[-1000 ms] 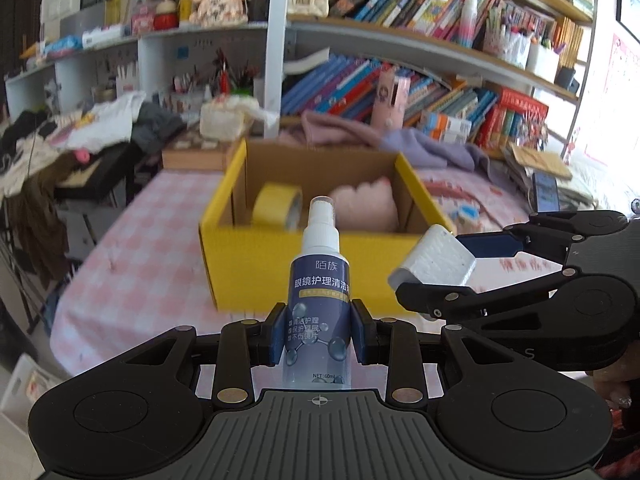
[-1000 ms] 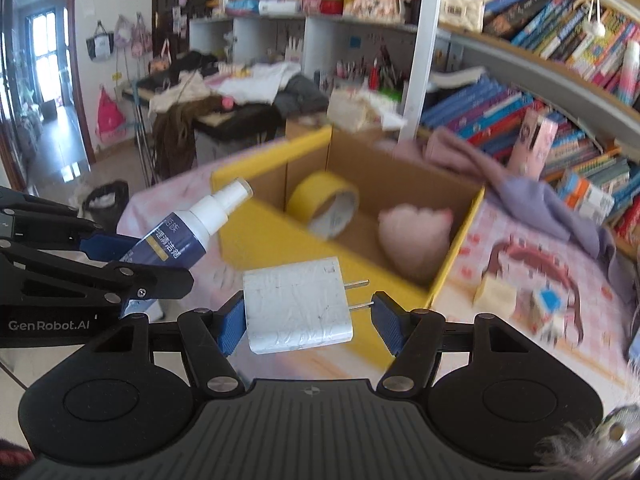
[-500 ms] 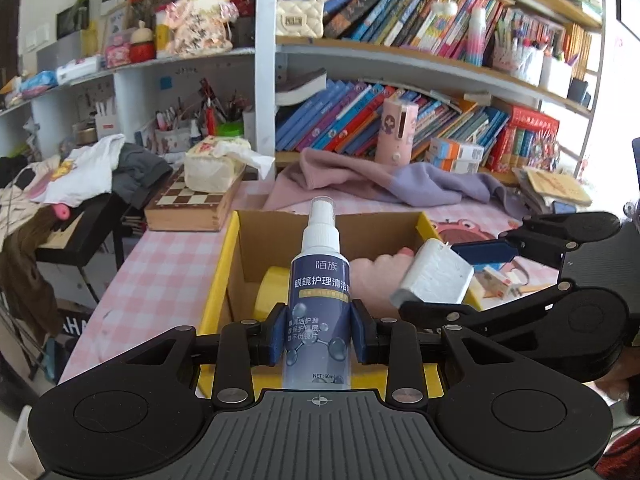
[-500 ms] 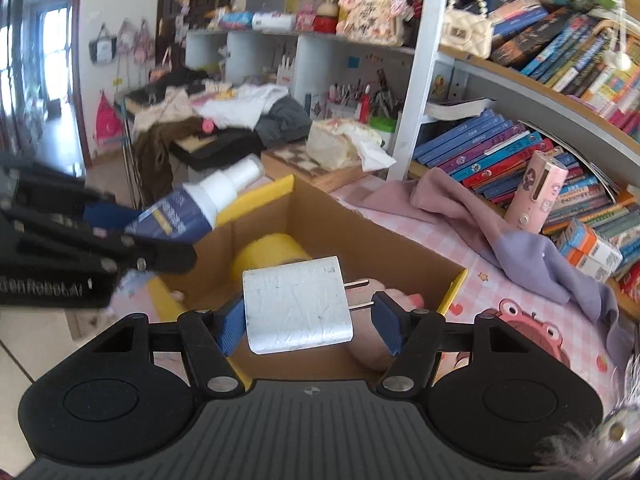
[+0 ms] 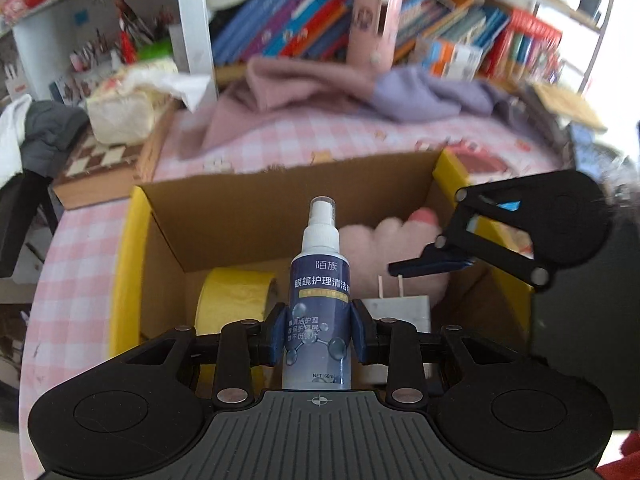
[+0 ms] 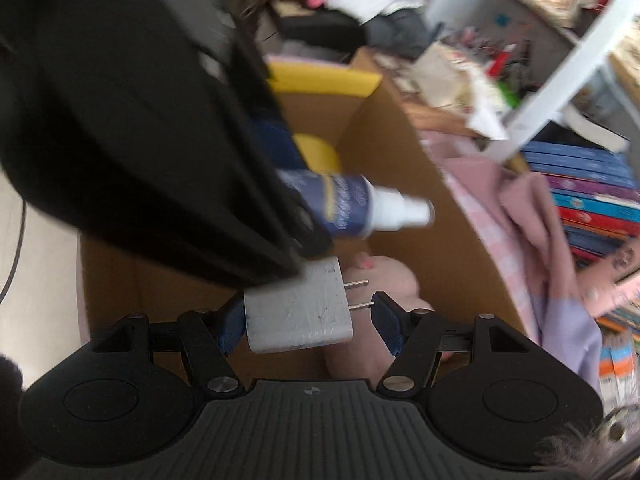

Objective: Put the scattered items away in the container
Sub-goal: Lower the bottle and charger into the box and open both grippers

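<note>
My left gripper (image 5: 318,336) is shut on a dark blue spray bottle (image 5: 320,280) with a white nozzle, held upright in the left wrist view. It hangs over the open cardboard box with yellow flaps (image 5: 132,248). In the box lie a yellow tape roll (image 5: 236,296) and a pink plush toy (image 5: 400,240). My right gripper (image 6: 308,320) is shut on a white charger plug (image 6: 298,316), its prongs against the right pad. The charger (image 5: 404,312) sits low in the box just right of the bottle. The bottle (image 6: 352,208) crosses above the charger in the right wrist view.
The box stands on a pink checked tablecloth (image 5: 80,280). Behind it lie pink and purple cloths (image 5: 320,92), a chessboard case (image 5: 100,164) with a tissue pack (image 5: 120,112) on top, and a bookshelf (image 5: 300,20). A pink canister (image 5: 374,28) stands on the shelf.
Both grippers moved forward and tipped down over the box, so the bottle and charger now hang inside its opening. The right gripper rolled and now sits close under the left one.
</note>
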### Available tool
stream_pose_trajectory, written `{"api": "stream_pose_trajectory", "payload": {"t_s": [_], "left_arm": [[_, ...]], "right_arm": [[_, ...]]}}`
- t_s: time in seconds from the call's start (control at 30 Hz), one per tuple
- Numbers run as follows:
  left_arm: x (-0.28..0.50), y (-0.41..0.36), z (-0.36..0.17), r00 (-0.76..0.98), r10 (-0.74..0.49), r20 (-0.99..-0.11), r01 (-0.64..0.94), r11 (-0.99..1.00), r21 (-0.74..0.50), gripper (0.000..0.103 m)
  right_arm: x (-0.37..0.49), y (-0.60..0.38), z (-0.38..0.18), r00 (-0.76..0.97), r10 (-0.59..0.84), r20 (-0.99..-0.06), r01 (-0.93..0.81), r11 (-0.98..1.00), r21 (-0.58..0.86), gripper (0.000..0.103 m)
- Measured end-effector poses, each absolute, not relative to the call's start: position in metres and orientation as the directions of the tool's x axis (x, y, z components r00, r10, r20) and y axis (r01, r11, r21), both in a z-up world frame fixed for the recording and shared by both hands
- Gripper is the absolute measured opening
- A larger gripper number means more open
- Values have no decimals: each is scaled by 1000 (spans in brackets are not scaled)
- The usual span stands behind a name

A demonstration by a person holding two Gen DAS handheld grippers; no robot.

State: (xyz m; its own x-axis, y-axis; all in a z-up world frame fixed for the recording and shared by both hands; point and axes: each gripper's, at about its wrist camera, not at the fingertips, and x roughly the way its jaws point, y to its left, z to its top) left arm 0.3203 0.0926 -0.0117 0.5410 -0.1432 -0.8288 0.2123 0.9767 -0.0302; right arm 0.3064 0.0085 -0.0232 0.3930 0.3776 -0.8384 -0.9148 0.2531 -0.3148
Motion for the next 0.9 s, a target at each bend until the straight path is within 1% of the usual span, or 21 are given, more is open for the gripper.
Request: {"api": "stream_pose_trajectory", "payload": {"t_s": [0.17, 0.33, 0.43, 0.5, 0.57, 0.6, 0.63, 0.7, 0.9], "left_arm": [[332, 88, -24, 523, -120, -844, 226, 974, 2, 32], [337, 86, -25, 523, -128, -843, 237, 972, -1, 32], [339, 84, -25, 528, -134, -839, 239, 971, -5, 34], [337, 86, -24, 543, -145, -827, 234, 972, -18, 36], [334, 88, -20, 565, -147, -812, 216, 976, -26, 45], [332, 89, -17, 578, -150, -802, 212, 977, -30, 46], [329, 90, -13, 591, -153, -792, 210, 977, -31, 48], [322, 92, -6, 619, -150, -771, 206, 978, -26, 49], [292, 97, 24, 699, -139, -702, 182, 983, -14, 50]], "right_arm": [[306, 18, -33, 356, 351, -866, -934, 167, -316, 65], [309, 20, -39, 331, 337, -881, -943, 159, -294, 65], [309, 20, -41, 333, 340, -880, -942, 169, -291, 66], [310, 18, -40, 341, 347, -874, -938, 189, -291, 65], [309, 14, -39, 349, 358, -866, -934, 211, -289, 66], [308, 13, -38, 355, 363, -861, -930, 226, -288, 68], [308, 11, -37, 360, 367, -858, -927, 241, -286, 67], [308, 5, -31, 377, 384, -843, -918, 279, -284, 69], [298, -12, -2, 413, 456, -788, -890, 386, -243, 69]]}}
